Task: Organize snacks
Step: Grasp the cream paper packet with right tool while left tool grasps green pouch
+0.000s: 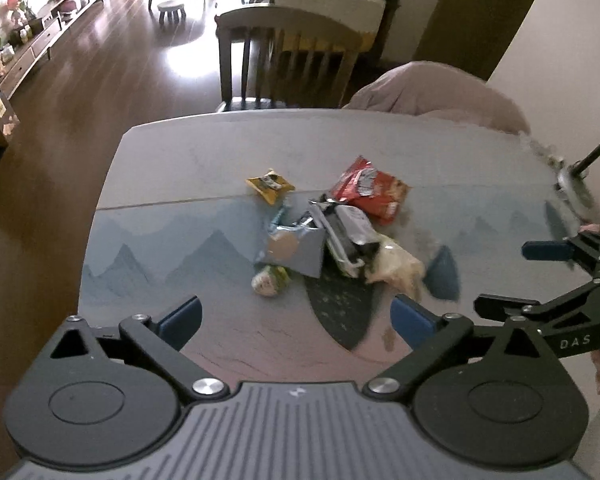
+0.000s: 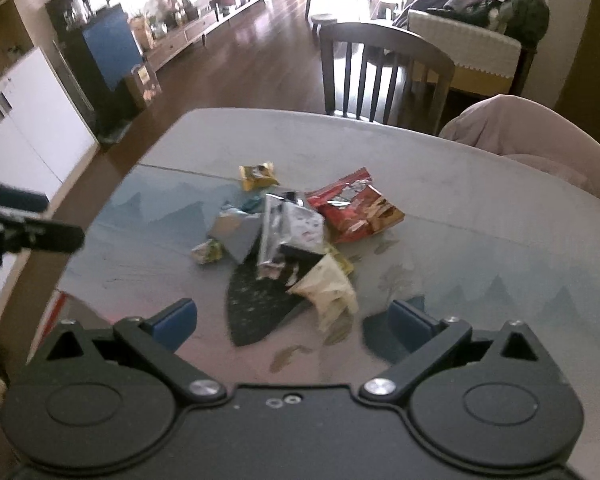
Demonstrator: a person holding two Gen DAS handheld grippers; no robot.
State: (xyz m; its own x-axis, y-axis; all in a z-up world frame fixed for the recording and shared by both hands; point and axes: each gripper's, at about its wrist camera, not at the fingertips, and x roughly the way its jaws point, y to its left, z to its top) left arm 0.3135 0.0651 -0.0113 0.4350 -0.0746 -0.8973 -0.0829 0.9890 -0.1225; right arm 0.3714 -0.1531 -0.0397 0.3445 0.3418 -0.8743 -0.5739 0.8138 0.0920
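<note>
A heap of snack packets lies mid-table on a mountain-print mat. It holds a red packet (image 1: 370,190) (image 2: 356,206), a yellow packet (image 1: 270,185) (image 2: 258,175), a grey box (image 1: 294,250) (image 2: 236,232), a silver packet (image 1: 348,236) (image 2: 288,228), a cream packet (image 1: 396,266) (image 2: 328,284) and a small green-white packet (image 1: 270,280) (image 2: 209,250). My left gripper (image 1: 296,314) (image 2: 62,219) hovers before the heap, open and empty. To its right, my right gripper (image 2: 293,317) (image 1: 520,276) is also open and holds nothing.
The grey table (image 1: 172,152) (image 2: 204,136) has rounded edges with wood floor at its left. A dark wooden chair (image 1: 284,52) (image 2: 380,68) stands at the far side. A seat draped in pink cloth (image 1: 432,88) (image 2: 520,132) is at the far right corner.
</note>
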